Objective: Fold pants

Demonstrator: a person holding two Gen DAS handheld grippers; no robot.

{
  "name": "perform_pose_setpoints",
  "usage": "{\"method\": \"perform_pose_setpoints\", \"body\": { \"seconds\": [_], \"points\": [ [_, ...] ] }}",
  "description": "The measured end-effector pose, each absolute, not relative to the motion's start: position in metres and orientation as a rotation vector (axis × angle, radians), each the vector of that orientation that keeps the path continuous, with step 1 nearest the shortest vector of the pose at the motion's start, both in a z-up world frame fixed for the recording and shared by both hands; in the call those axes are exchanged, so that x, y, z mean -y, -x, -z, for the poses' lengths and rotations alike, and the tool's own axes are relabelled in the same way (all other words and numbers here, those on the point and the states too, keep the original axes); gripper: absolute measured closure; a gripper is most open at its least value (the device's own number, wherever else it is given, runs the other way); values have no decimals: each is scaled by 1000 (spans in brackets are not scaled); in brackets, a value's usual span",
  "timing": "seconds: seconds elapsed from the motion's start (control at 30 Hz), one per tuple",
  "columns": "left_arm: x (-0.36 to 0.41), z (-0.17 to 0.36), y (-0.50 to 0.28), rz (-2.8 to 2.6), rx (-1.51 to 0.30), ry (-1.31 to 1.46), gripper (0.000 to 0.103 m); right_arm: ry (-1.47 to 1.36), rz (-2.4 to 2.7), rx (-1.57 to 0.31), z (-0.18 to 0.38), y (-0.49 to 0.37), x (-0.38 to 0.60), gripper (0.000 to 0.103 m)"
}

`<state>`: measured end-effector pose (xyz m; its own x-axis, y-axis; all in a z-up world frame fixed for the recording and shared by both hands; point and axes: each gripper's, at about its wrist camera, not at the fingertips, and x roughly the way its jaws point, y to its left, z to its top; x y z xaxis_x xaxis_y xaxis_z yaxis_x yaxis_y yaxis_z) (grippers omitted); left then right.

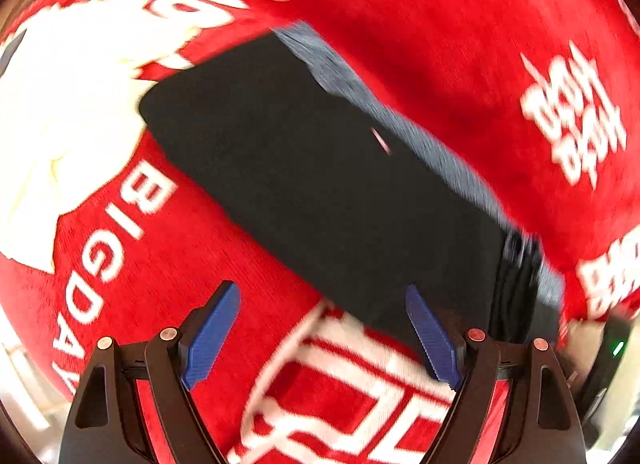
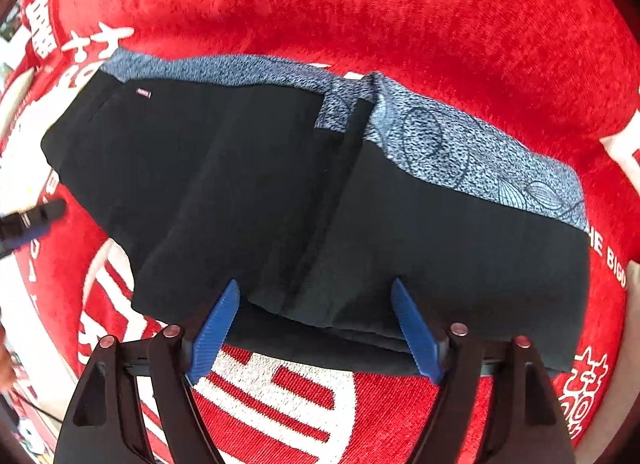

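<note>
Pants (image 2: 280, 191): black, folded into a flat bundle and laid on the red blanket (image 2: 400, 11); a blue-grey patterned band (image 2: 472, 155) is seen along the bundle's far edge.
Small label (image 2: 143, 94): stitched on the pants, just beside the patterned band at the left end of the bundle.
Blanket: red with white lettering, spread under the pants on every side.
Right gripper (image 2: 316, 324): pointed down over the near edge of the pants; the jaws are spread wide and nothing is pinched. The blue pads (image 2: 416, 332) are seen in front of the folded edge; contact with the cloth cannot be told.
Left gripper (image 1: 324, 336): jaws spread wide, nothing gripped. One blue pad (image 1: 432, 340) is seen over a corner of the pants, the other over bare blanket; the view is blurred, so contact cannot be told.
Left gripper in the right wrist view (image 2: 32, 219): seen only partly, beside the left end of the pants, over the blanket.
</note>
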<state>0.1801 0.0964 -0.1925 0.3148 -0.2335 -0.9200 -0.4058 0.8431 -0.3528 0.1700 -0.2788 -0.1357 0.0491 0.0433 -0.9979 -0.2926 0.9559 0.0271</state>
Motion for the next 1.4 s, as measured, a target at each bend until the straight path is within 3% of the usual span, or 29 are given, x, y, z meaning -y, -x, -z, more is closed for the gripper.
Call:
{"method": "perform_pose_setpoints", "body": {
  "seconds": [0.27,0.7,1.0,1.07,1.13,1.23,1.4],
  "points": [
    [-158,219,-196,-43,-1146,862,17,219,-248,-1509,139,-168,277,18],
    [-173,244,-206,90,-1016,1083,17,240,-230,-1515,143,-172,269,18],
    [-151,243,-229,14,-1045,960,18,246,-226,-1510,144,-172,268,18],
    [-145,238,-231,-56,-1083,892,33,248,-230,-1513,143,-173,268,18],
    [-140,234,-234,-124,-1126,796,65,248,-232,-1520,140,-175,268,18],
    [-136,227,-233,-134,-1145,707,72,235,-212,-1527,132,-180,269,18],
    [-103,200,-240,-133,-1135,446,74,177,-189,-1511,108,-194,272,18]
  ]
}}
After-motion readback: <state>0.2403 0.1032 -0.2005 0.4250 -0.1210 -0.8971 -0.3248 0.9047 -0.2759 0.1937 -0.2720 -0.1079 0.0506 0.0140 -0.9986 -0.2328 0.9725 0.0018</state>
